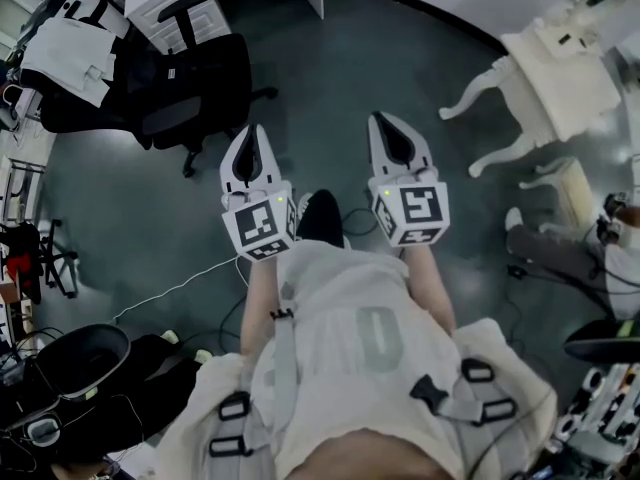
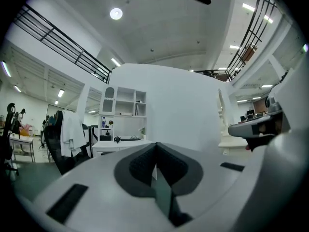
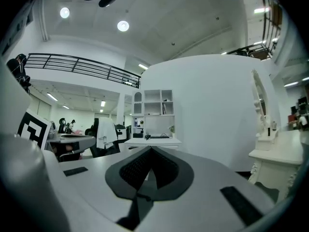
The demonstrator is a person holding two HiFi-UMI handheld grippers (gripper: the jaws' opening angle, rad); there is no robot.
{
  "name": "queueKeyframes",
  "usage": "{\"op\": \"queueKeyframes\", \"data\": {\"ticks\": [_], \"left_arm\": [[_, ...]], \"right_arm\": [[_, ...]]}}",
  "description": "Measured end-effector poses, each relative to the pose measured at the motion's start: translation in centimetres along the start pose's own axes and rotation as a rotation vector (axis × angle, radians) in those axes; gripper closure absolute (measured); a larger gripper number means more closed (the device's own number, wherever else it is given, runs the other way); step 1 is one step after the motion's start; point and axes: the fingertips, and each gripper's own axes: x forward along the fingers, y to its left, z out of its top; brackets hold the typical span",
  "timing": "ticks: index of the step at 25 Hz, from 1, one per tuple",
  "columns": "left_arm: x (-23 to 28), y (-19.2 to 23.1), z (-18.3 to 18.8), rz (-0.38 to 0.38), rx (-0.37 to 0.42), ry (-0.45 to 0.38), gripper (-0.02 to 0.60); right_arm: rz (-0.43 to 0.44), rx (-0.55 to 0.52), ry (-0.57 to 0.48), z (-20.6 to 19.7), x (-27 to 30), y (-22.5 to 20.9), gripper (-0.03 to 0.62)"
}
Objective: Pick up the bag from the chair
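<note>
One dark bulk, seemingly the bag [image 1: 140, 80], sits on the one black chair [image 1: 212, 76] at 10 o'clock, well apart from the left gripper [image 1: 255, 131] and right gripper [image 1: 381, 120], both clenched empty, with one white table [image 1: 572, 80] at 2 o'clock.

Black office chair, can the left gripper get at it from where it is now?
Probably not yet: the left gripper hangs level, jaws shut, with open floor between it and the black office chair. Nothing appears to block the way.

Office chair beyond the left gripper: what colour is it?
The office chair is black; head view.
</note>
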Motion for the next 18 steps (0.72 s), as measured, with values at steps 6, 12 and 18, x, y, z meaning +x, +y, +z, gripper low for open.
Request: {"op": "queueKeyframes", "data": {"ticks": [6,12,18], "left_arm": [[2.1,1.4,1.0,0.019,0.003,-0.033,0.575],[6.2,2.1,2.9,0.022,0.014,-0.098,0.575],[9.8,2.6,4.8,0.021,0.018,-0.132,0.575]], "right_arm": [[-0.034,-0.001,-0.019,0.4,1.1,-2.1,0.588],[-0.077,-0.087,-0.096,3.2,3.7,-4.6,0.588],[-0.073,-0.094,-0.093,3.8,7.1,-5.9,0.588]]}}
